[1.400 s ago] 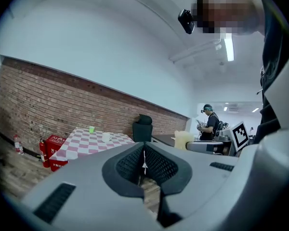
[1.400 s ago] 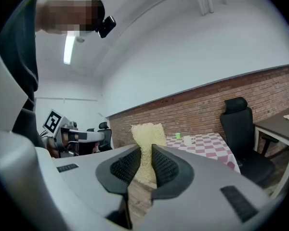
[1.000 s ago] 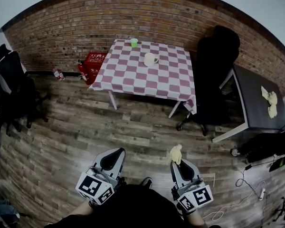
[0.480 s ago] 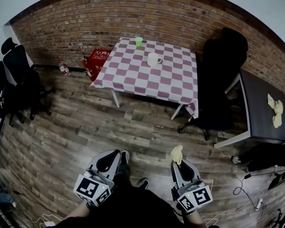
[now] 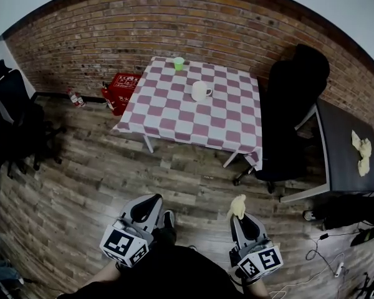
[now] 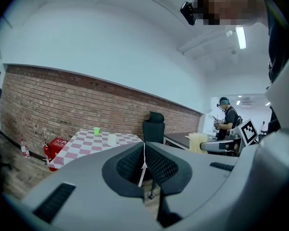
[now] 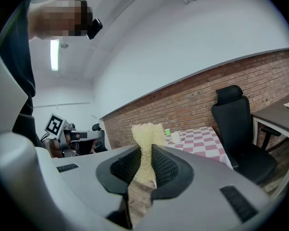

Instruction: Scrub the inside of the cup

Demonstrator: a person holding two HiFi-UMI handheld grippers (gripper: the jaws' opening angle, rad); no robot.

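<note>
The table (image 5: pixel 174 114) with the cup (image 5: pixel 200 91), upper centre, sits lower in frame than a second ago; I judge the walk-up under way, scrubbing not begun; left gripper (image 5: pixel 151 200) closed, empty; right gripper (image 5: pixel 238 217) pinches the sponge (image 5: pixel 237 205).

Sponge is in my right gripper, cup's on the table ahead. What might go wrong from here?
1. The right gripper holds the yellow sponge by its lower end only; the free top may fold or slip out when pushed into the white cup.
2. The left gripper is shut and empty, so nothing steadies the cup, which stands on a checked tablecloth that may shift.
</note>
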